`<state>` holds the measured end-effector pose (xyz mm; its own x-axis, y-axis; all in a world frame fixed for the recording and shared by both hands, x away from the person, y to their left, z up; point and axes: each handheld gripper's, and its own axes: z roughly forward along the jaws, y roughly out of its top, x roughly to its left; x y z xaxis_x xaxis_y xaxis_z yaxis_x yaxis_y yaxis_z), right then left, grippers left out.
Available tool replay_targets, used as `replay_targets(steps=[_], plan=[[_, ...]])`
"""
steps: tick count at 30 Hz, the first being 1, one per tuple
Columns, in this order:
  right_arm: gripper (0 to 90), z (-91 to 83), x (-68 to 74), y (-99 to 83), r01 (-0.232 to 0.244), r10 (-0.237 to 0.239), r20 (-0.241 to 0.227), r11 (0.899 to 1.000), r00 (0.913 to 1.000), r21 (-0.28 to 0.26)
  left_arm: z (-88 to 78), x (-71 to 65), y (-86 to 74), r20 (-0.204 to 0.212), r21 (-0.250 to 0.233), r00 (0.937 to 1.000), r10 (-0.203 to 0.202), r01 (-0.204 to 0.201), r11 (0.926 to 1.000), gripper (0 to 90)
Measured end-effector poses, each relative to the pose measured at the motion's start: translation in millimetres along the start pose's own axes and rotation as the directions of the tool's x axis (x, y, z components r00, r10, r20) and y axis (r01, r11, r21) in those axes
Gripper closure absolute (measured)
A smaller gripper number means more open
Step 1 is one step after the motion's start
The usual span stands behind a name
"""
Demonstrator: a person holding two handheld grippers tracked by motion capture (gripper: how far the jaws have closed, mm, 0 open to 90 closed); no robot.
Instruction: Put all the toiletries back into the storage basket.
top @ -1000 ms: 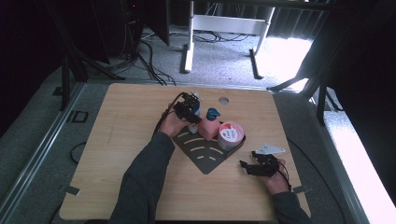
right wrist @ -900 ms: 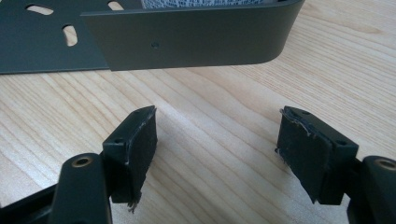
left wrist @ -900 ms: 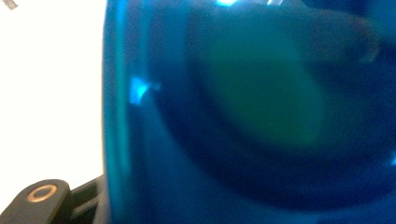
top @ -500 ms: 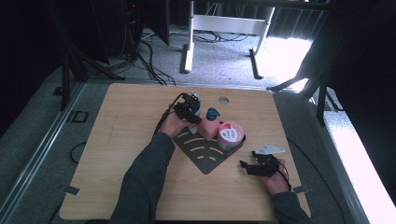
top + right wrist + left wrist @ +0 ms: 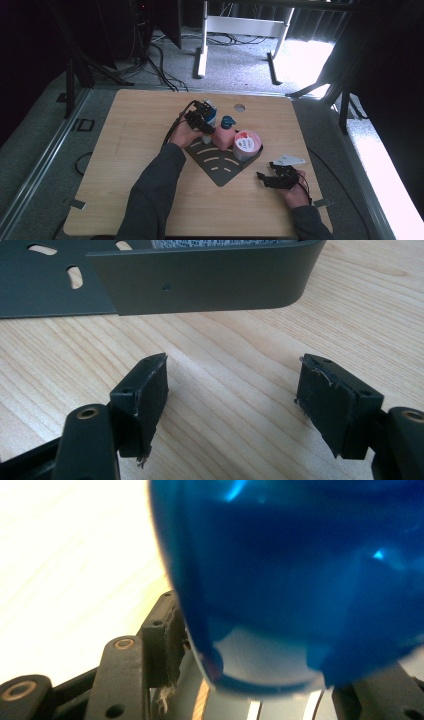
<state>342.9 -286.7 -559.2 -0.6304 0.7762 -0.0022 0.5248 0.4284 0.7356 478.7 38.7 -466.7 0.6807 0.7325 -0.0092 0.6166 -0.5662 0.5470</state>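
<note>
My left gripper is at the far left corner of the dark grey tray, around a blue bottle with a pale top. In the left gripper view the blue bottle looms between the jaws of the left gripper, its base over the slotted tray. These jaws have just been opening, and the bottle stands between them unpressed. My right gripper rests on the table to the right of the tray. In its own view the right gripper stands open with nothing between its pads, facing the tray's wall.
A pink bottle with a teal cap and a pink-lidded tub stand on the tray, close beside the blue bottle. A round hole is in the wooden tabletop behind them. Bare wood lies to the left and in front.
</note>
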Motion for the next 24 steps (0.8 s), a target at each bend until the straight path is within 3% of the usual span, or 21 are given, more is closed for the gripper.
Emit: replay_targets(steps=[10, 20, 24], plan=[[28.1, 0.0, 0.0, 0.0, 0.001, -0.001, 0.0, 1.0, 1.0, 0.0, -12.2, -1.8, -7.7, -0.002, 0.003, 0.9998, 0.02, -0.02, 0.9998, 45.6], [28.1, 0.0, 0.0, 0.0, 0.001, -0.001, 0.001, 1.0, 1.0, 0.0, -24.4, 2.4, -22.3, -0.015, -0.008, 0.9999, -0.002, 0.002, 1.0, 46.4], [28.1, -0.1, 0.1, -0.2, 0.0, 0.0, 0.002, 1.0, 1.0, -0.001, -31.2, 1.1, -26.5, -0.024, -0.024, 0.9997, 0.007, -0.008, 0.9997, 45.5]])
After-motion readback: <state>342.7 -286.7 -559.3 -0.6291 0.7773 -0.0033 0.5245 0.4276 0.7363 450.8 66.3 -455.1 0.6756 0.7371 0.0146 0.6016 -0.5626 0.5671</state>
